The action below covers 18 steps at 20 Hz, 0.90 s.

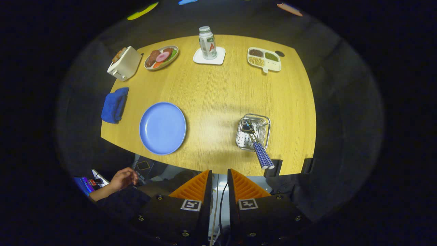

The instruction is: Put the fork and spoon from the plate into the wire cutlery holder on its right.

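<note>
Cutlery rests in the wire cutlery holder (253, 132) — fork and spoon (256, 143) side by side, heads down in the basket, patterned handles jutting out over its near rim toward the counter (218, 92) edge. The blue plate (163, 128) to its left lies bare. Held well back, the gripper (218, 182) grips nothing, fingers a narrow gap apart. Risk now: a careless knock on those overhanging handles could tip the light basket.

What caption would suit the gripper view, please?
Fork and spoon in the wire holder; blue plate bare; hand-held gripper empty.
</note>
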Each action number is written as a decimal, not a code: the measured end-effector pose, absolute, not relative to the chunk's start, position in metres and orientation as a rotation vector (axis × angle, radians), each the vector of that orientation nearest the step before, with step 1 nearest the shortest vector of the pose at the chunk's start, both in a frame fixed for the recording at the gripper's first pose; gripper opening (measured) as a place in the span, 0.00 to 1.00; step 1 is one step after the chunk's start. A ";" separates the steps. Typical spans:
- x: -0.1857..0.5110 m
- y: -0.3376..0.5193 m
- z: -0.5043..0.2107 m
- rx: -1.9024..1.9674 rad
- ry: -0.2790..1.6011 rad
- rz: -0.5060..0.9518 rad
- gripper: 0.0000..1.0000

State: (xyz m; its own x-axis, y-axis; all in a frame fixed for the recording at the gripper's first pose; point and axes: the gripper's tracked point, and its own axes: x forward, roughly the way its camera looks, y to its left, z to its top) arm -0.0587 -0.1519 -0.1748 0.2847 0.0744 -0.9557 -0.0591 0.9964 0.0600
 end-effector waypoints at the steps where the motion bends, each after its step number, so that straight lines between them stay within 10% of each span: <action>1: -0.050 -0.154 -0.170 -0.028 1.177 0.045 0.31; 18: -0.007 -0.083 -0.015 -0.180 0.034 -0.148 0.82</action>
